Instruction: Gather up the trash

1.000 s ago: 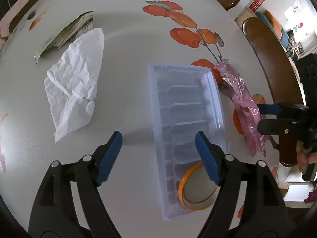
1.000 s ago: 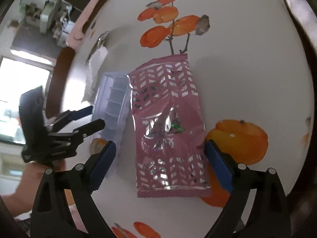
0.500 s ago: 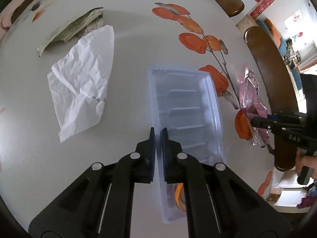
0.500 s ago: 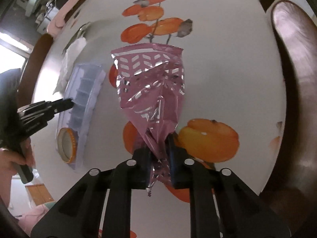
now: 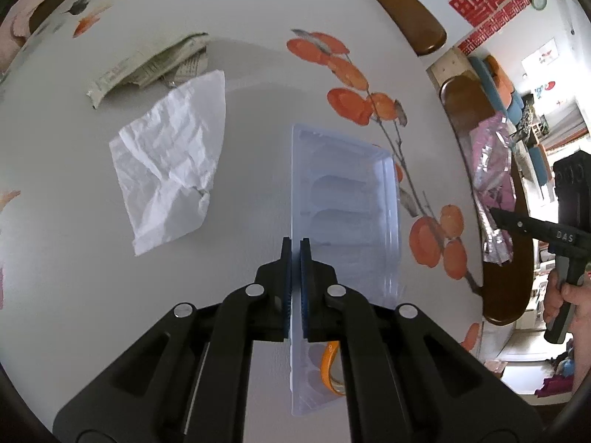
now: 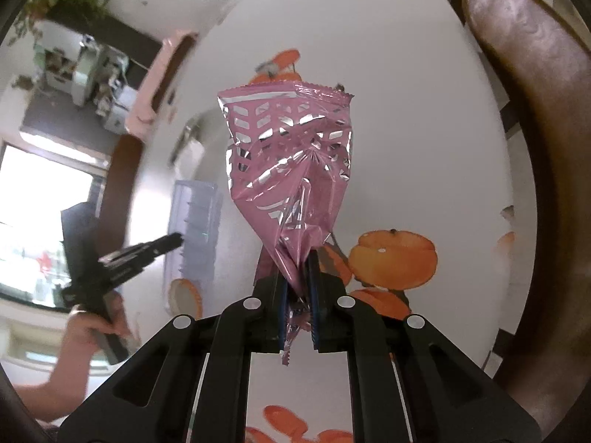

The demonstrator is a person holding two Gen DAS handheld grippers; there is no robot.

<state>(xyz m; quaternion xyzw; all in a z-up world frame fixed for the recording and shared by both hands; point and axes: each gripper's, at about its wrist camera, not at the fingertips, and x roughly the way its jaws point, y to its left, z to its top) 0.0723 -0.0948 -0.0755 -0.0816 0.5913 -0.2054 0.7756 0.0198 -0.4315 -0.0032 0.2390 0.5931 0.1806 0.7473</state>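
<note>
My right gripper (image 6: 296,288) was clamped on the pink foil wrapper (image 6: 290,170), its twisted lower end pinched between the jaws and its wide serrated end standing up and away from me, clear of the table (image 6: 406,110). The wrapper's long axis ran straight out along my fingers. My left gripper (image 5: 295,258) was closed on the near left rim of the clear plastic tray (image 5: 347,214), which lay with its long axis pointing away from me along the line of the fingers. From that camera I could not tell whether the tray sat flat or was tipped off the table.

An orange-rimmed lid (image 5: 330,365) lay in the tray's near end, mostly behind my right-hand finger. Left of the tray, well apart from it, lay a crumpled white paper (image 5: 173,162), and beyond that, touching its far corner, a folded printed paper (image 5: 147,64). I judged these to be the remaining trash, both on the left gripper's side and nearer to it than to the right.

No bin showed in either view, so where the wrapper and tray should go was not something I could make out. Dark wooden chair backs (image 6: 535,118) ringed the table edge, and the room past them was bent and washed out.
</note>
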